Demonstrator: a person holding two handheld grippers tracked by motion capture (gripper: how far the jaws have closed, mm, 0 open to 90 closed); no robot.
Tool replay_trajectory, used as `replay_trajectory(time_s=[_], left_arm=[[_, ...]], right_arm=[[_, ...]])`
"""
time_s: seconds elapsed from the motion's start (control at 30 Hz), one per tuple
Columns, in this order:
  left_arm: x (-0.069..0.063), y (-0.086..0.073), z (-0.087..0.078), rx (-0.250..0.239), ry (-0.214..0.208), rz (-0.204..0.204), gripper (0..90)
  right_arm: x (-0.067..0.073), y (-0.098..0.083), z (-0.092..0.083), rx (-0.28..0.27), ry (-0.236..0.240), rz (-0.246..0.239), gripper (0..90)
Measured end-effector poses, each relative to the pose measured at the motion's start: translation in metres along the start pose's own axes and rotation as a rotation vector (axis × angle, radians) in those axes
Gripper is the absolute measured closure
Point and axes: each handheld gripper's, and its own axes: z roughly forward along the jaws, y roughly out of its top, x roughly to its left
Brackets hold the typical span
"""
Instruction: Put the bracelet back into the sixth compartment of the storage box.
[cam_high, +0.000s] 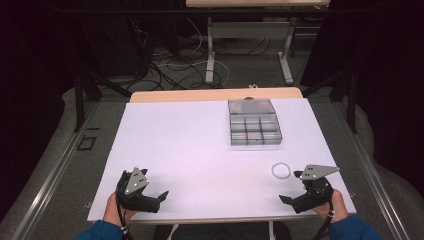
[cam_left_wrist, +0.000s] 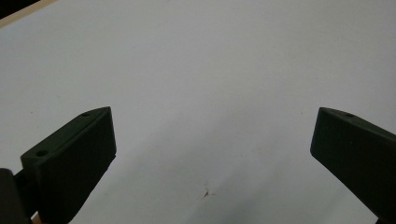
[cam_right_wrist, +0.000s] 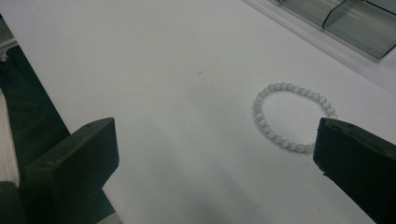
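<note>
Surface: white table top (cam_high: 200, 150) with a wooden far edge, over a grey floor strewn with cables.
Left gripper (cam_high: 159, 199): held at the near left corner; jaws spread wide over bare white surface, nothing between them.
Right gripper (cam_high: 289, 201): held at the near right corner; jaws wide apart, empty.
Bead bracelet (cam_high: 281, 170): pale ring lying flat on the table, just beyond the right gripper, not touched.
Compartment box (cam_high: 254, 122): clear, divided organiser at far right centre, well apart from both grippers.
</note>
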Motion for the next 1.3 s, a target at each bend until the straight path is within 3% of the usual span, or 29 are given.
replay_trajectory(time_s=[0.17, 0.4, 0.43, 0.77, 1.0, 1.3], left_arm=[[0.000, 0.001, 0.000, 0.023, -0.004, 0.016, 0.0], [0.000, 0.001, 0.001, 0.019, -0.005, 0.021, 0.0], [-0.001, 0.001, 0.002, 0.022, -0.012, 0.007, 0.0], [-0.001, 0.002, 0.003, 0.031, -0.014, 0.019, 0.0], [-0.001, 0.002, 0.003, 0.036, -0.020, 0.013, 0.0], [-0.001, 0.002, 0.004, 0.041, -0.017, 0.017, 0.0]], right_arm=[[0.001, -0.001, -0.001, 0.002, 0.002, 0.009, 0.0], [0.002, -0.001, 0.000, 0.001, -0.014, 0.009, 0.0], [0.000, 0.000, 0.000, 0.001, -0.008, -0.002, 0.0], [0.000, 0.003, -0.001, -0.004, -0.029, 0.020, 0.0], [-0.005, 0.010, 0.006, 0.015, -0.049, 0.020, 0.0], [-0.009, 0.018, 0.018, 0.059, -0.033, 0.011, 0.0]])
